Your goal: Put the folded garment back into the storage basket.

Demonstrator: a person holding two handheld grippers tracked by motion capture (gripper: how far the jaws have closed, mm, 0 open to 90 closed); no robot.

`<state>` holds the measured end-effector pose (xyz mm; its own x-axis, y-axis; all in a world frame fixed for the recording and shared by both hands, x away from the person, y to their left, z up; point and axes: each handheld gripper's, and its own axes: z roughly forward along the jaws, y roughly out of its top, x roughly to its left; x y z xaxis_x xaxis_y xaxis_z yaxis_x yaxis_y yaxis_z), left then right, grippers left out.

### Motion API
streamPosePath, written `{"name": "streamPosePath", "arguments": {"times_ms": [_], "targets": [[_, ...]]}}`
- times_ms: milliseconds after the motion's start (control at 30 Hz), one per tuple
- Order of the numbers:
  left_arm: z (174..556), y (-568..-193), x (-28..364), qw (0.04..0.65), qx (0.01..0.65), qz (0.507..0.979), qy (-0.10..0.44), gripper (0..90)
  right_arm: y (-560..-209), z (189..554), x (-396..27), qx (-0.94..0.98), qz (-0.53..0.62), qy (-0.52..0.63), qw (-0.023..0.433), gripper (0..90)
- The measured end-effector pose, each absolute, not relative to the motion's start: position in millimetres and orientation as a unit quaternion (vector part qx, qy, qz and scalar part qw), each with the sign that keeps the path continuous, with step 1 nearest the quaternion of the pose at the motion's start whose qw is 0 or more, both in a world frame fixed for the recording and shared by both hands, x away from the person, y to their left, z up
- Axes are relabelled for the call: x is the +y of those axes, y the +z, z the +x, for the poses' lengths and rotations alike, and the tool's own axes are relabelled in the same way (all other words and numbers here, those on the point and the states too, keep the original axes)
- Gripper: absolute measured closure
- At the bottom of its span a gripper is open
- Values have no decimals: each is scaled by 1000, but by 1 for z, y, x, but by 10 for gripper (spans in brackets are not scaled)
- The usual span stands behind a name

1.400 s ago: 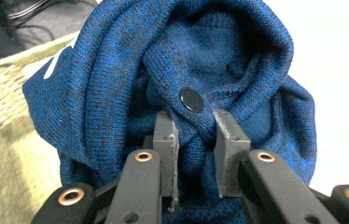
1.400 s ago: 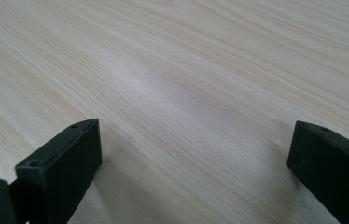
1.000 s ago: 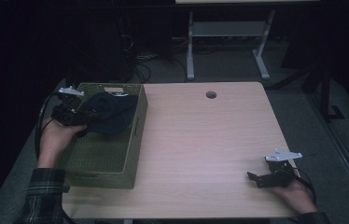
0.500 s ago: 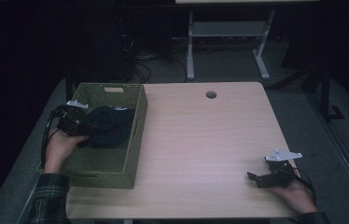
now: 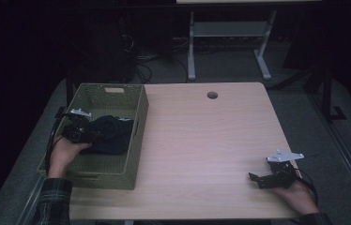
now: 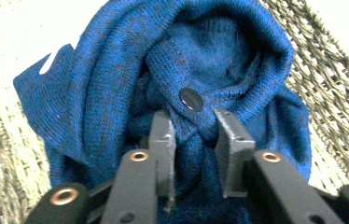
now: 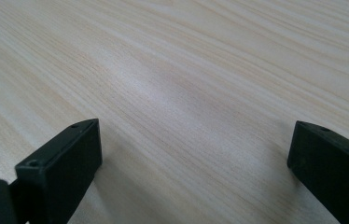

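Observation:
A dark blue knit sweater [image 5: 113,134] with a black button lies bunched inside the green woven basket [image 5: 139,123] at the table's left side. My left gripper [image 5: 94,137] reaches into the basket from its left. In the left gripper view a fold of the sweater [image 6: 116,70] fills the narrow gap between the jaws of this gripper [image 6: 193,119]. Those jaws have just been opening a little, and the pads still touch the cloth. My right gripper [image 5: 254,177] rests on the table near the front right corner. Its jaws stand wide apart [image 7: 193,135] over bare wood.
The basket's woven wall [image 6: 331,107] rises close behind the sweater. The light wooden table [image 5: 202,136] has a round cable hole [image 5: 212,95] at its far edge. A white metal stand [image 5: 225,33] and cables sit on the dark floor beyond.
My left hand has sunk with the sweater, which now lies down inside the basket instead of above its rim. The right hand has stayed put.

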<state>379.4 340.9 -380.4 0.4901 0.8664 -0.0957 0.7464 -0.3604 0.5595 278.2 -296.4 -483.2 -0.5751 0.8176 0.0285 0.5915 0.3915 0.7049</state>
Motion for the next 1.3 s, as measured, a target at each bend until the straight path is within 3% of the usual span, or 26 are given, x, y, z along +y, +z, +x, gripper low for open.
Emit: {"name": "streamPosePath", "arguments": {"times_ms": [300,567,1300], "targets": [[375,-360,337,305,492,805,130,354,-483,278,-296,818,430,345,164,27],[375,-347,319,321,486,802,135,221,-483,278,-296,818,431,344,164,27],[372,-323,233,382,423,813,122,195,-483,278,-296,818,431,344,164,27]]}}
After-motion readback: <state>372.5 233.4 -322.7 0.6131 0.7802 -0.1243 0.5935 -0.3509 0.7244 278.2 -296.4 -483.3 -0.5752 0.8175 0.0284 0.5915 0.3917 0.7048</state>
